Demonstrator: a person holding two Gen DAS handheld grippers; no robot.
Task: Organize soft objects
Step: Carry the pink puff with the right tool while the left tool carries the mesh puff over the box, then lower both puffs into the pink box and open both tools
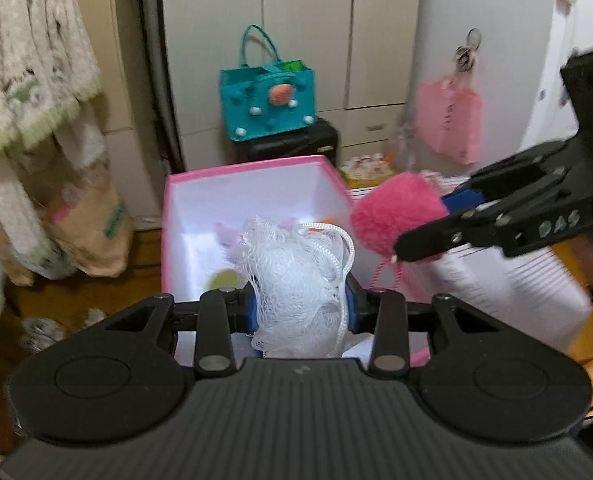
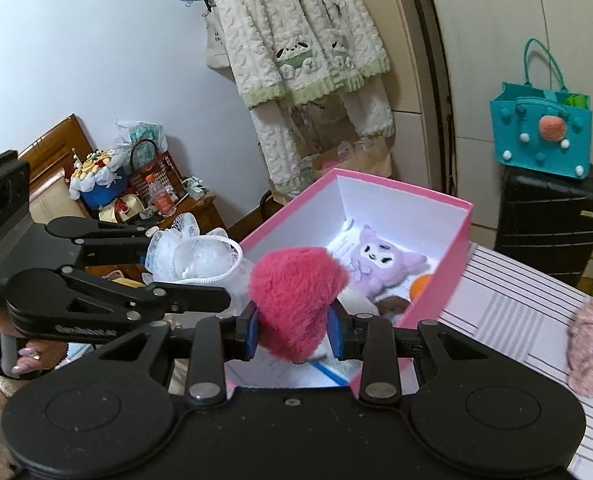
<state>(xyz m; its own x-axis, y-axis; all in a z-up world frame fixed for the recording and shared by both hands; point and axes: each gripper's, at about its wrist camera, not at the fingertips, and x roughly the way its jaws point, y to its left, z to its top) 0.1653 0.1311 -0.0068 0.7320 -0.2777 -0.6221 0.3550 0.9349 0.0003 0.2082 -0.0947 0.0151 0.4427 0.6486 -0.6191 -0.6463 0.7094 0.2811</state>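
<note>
The left gripper (image 1: 300, 300) has its blue pads pinching a white mesh puff (image 1: 292, 276), whose white cord (image 1: 346, 264) loops up past the right pad. Just beyond these fingers sits an open pink box (image 1: 184, 208) with white inner walls, and the puff hangs over its near edge.

The right gripper (image 2: 294, 330) squeezes a pink pompom (image 2: 296, 300) between its pads, the fur bulging above and below them. In the left wrist view a pink-and-white string (image 1: 380, 276) dangles from the pompom, which hangs beside the box's right wall. Ahead of these fingers, inside the box, lie a purple plush (image 2: 380, 264) and something orange (image 2: 420, 286). To their left is the left gripper with the puff, a hand (image 2: 28, 354) on its grip.

The box stands on a striped cloth (image 2: 508, 300); a pink scrunchie (image 2: 592, 344) lies on it, far right of the right fingers. Beyond the box, a teal bag (image 2: 540, 136) rests on a black suitcase (image 2: 552, 220).
</note>
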